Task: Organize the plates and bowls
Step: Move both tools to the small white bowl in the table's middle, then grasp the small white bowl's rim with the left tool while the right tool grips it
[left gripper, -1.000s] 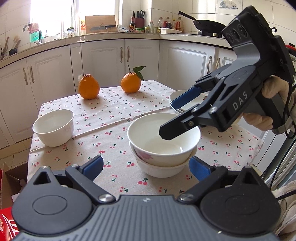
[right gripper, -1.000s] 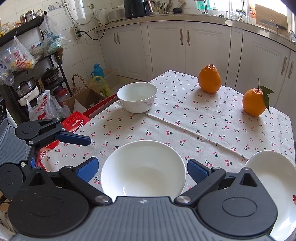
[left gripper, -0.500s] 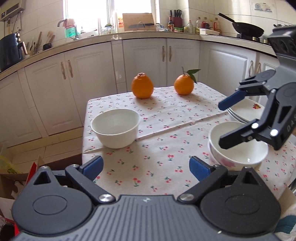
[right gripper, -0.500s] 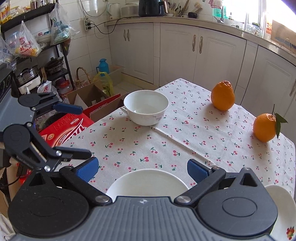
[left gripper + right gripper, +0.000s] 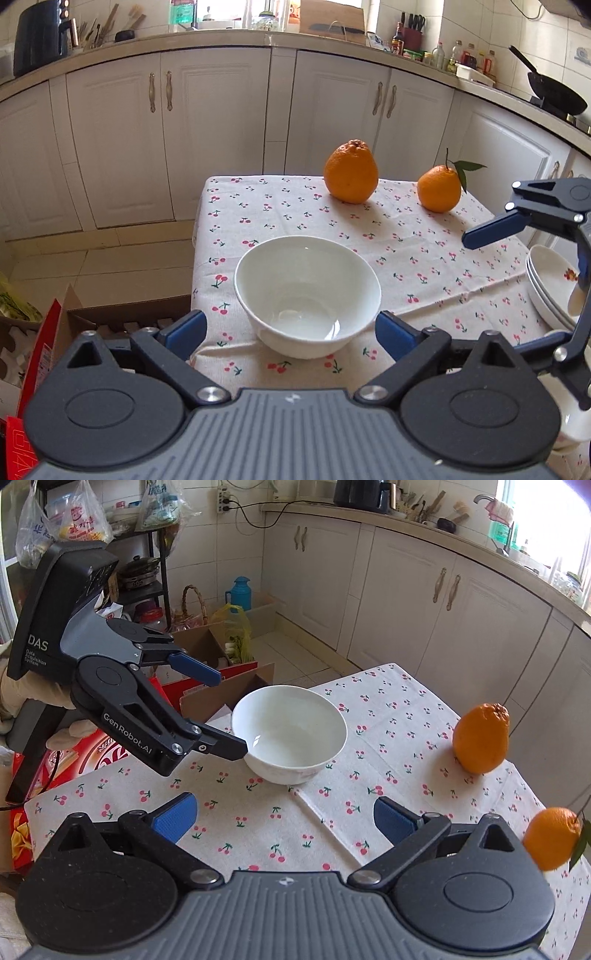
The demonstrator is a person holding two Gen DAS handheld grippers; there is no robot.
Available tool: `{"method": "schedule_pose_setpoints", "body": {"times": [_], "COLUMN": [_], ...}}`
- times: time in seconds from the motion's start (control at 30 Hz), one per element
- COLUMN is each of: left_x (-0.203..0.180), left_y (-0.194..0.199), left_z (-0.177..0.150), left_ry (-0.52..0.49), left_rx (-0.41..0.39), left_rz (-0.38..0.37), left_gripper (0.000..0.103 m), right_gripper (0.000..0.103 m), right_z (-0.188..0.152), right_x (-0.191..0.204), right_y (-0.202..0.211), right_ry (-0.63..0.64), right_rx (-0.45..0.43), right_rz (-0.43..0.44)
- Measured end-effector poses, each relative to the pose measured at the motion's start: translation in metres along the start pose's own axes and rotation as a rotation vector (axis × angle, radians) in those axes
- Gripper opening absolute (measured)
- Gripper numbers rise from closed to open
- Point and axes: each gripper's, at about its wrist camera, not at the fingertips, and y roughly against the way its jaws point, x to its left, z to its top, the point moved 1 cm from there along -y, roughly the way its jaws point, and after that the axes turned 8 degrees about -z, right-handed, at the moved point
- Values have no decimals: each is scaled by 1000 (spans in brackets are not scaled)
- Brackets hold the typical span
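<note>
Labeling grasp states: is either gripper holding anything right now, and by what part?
Nothing is held. The left gripper is open around the bowl, not clamped. The right gripper is open and empty.

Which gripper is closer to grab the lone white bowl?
Left. The left gripper is open with the white bowl sitting between its fingers, one finger almost at the rim. The right gripper hangs farther back, also open.

We see a kitchen: white cabinets (image 5: 221,147) under a beige countertop (image 5: 229,38), tiled walls (image 5: 240,531), pale tile floor (image 5: 96,266), bright window (image 5: 546,524), metal shelf rack (image 5: 155,554), cherry-print cloth on the surface (image 5: 295,206).
</note>
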Motion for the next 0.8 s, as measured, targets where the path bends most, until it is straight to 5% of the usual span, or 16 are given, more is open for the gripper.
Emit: {"method": "schedule_pose_setpoints", "body": {"times": [0.4, 0.8], "left_x": [28, 30], "left_y": [-43, -47], "left_z": [16, 22], "left_ry": [90, 89], "left_rx": [34, 30], "left_rz": [-69, -108], "left_gripper": [79, 68], "right_gripper": [103, 94], "right_z": [29, 29], "right_x": [-10, -8], "right_y": [-76, -90], "right_ry": [22, 21], "right_rx": [59, 60], "right_rz": [101, 135]}}
